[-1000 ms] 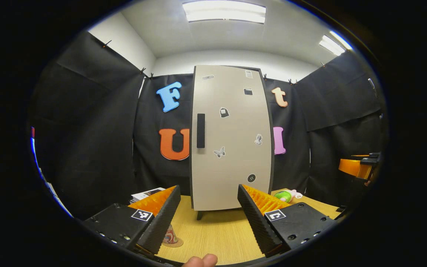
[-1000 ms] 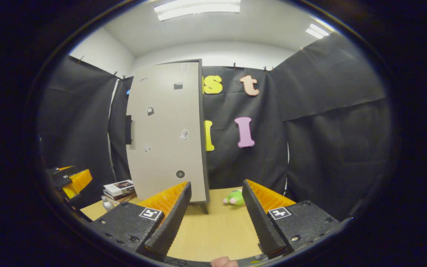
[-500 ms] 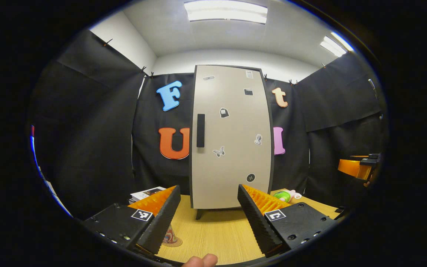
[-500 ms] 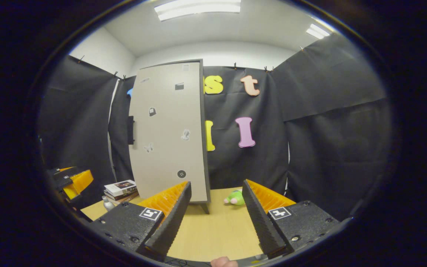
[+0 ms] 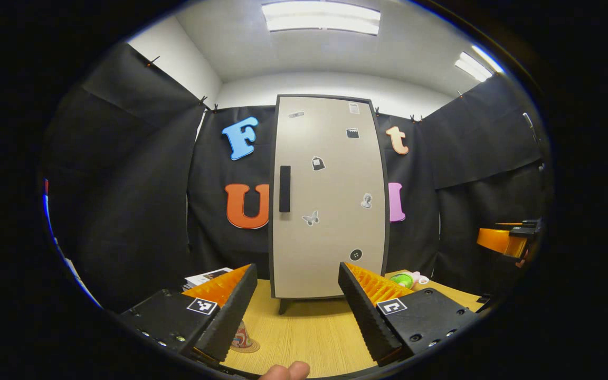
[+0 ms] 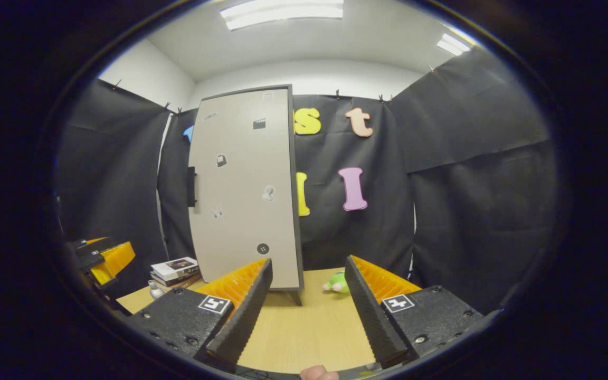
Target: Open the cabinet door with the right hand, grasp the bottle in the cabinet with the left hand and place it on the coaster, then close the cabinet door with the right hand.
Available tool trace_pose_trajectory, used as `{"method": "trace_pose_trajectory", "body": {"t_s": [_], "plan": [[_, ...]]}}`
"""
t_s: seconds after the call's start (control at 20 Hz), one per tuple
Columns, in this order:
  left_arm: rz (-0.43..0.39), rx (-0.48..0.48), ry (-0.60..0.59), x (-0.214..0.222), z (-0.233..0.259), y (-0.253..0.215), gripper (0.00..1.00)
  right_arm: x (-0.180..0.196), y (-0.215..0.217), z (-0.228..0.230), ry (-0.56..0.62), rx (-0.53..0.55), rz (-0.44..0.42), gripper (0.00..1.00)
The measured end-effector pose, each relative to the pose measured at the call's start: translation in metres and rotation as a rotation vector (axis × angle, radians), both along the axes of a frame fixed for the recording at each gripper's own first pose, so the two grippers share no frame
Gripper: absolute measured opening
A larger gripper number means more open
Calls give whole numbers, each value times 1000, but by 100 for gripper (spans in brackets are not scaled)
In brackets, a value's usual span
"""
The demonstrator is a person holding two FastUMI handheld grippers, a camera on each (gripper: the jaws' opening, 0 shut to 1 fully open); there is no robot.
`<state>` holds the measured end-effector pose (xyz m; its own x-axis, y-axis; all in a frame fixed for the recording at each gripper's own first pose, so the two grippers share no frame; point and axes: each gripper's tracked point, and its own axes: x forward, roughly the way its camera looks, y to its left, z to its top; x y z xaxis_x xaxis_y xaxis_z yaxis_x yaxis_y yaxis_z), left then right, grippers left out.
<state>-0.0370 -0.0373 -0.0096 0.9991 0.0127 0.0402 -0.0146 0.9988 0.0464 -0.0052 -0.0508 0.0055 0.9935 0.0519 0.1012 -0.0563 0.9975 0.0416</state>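
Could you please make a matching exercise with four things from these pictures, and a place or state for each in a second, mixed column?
Things:
1. cabinet door
2. green toy
3. stack of books
4. left tongs

Places or states:
a. open, holding nothing
b. closed
c. on the table, right of the cabinet
d. on the table, left of the cabinet

Pairs: 1-b, 2-c, 3-d, 4-a

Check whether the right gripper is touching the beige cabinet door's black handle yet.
Apart. The right gripper view shows the right gripper open above the wooden table, with the black handle far off on the beige cabinet door.
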Motion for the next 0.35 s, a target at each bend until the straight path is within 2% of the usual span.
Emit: {"method": "trace_pose_trajectory", "body": {"t_s": [0.35], "plan": [[-1,3,4,0,-3,2,94,1,3,0,-3,5,4,90]]}}
